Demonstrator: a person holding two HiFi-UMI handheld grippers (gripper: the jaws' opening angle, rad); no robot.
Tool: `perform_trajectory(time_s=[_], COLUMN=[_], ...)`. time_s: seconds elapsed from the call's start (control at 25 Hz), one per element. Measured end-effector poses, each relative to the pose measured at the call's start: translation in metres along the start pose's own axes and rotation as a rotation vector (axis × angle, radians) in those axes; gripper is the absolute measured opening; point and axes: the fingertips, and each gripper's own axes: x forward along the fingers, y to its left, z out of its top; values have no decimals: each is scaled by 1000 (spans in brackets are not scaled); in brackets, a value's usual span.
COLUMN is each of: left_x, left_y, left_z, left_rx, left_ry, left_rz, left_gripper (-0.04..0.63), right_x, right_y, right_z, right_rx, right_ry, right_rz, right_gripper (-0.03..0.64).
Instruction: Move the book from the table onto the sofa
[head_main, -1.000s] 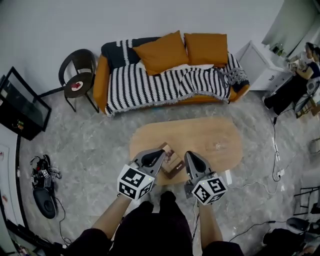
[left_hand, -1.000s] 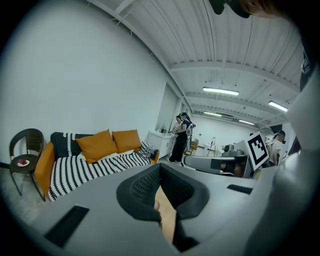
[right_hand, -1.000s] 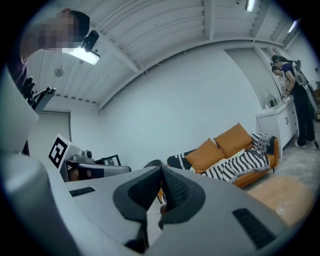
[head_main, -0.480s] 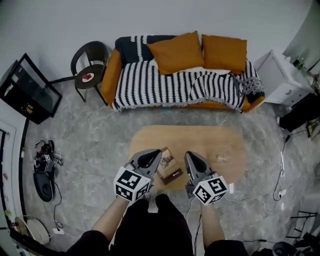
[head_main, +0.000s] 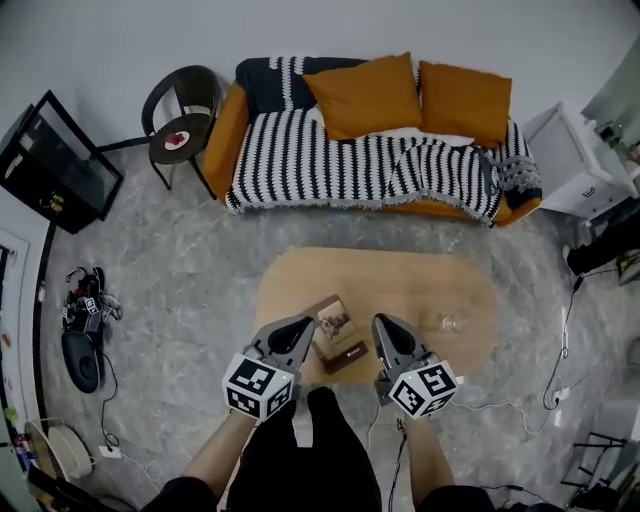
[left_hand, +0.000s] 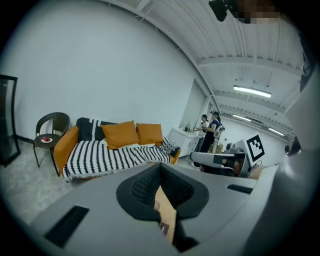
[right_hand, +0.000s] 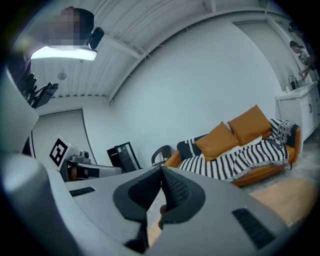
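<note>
Book (head_main: 336, 336): flat on table (head_main: 430, 280), by its near edge, between left gripper (head_main: 298, 328) and right gripper (head_main: 384, 326). Both jaws closed, holding nothing. Step, as judged: approach, no grasp yet. Next move calls for: jaws opened, book's edge pinched, book lifted and carried to sofa (head_main: 330, 165).

Figure: a staged living room inside a larger workspace. A striped sofa (head_main: 370, 165) with orange cushions (head_main: 365, 95) stood at 12 o'clock, a chair (head_main: 180, 115) at 11, a television (head_main: 55, 165) at 10, and a wooden coffee table (head_main: 400, 280) near centre. Floor equipment and cables (head_main: 82, 355) at 8 and bare ceiling strip lights (left_hand: 252, 91) marked the workspace.
</note>
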Motion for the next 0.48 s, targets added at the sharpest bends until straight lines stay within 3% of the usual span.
perform_trajectory(time_s=[0.48], left_x=[38], left_y=[48], left_z=[-91], left_rx=[-129], left_ry=[85], left_rz=[83], left_gripper=[15], right_x=[38], right_y=[-45], right_z=[-84], right_rx=[29], right_ry=[121], right_rz=[19], right_gripper=[25])
